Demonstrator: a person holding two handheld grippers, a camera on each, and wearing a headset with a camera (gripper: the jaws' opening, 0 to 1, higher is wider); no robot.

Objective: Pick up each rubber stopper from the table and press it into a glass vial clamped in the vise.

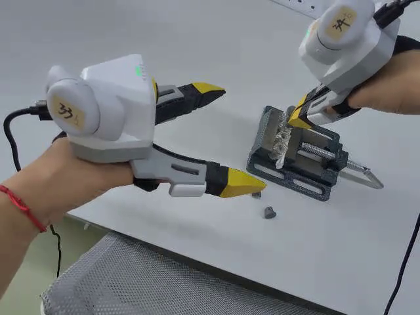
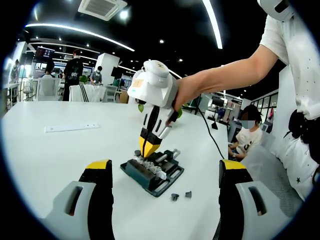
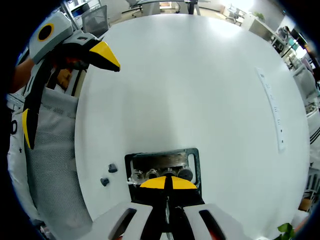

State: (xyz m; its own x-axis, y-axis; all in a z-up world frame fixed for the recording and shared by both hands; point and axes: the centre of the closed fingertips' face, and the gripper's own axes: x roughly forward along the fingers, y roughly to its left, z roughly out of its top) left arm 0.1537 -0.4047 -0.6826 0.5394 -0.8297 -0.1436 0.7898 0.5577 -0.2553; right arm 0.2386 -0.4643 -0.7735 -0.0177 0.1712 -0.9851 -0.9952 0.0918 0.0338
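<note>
A dark green vise (image 1: 326, 176) (image 2: 167, 181) (image 3: 162, 159) stands on the white table and clamps a row of glass vials (image 1: 282, 139) (image 2: 148, 165) (image 3: 142, 175). My right gripper (image 1: 296, 119) (image 3: 165, 183) is shut, its yellow tips pressed down onto the vials; whatever lies under the tips is hidden. From the left gripper view the right gripper (image 2: 148, 146) stands upright over the vise's far end. Two small grey rubber stoppers (image 1: 269, 212) (image 2: 174, 196) (image 3: 112, 169) lie on the table in front of the vise. My left gripper (image 1: 231, 136) (image 2: 165, 167) hangs open left of the vise, above the stoppers.
A mesh chair back (image 1: 131, 282) sits below the table's near edge. A black cable (image 1: 403, 275) runs off the table at the right. A long white strip (image 2: 72, 128) (image 3: 272, 107) lies further out on the table. People stand in the room behind.
</note>
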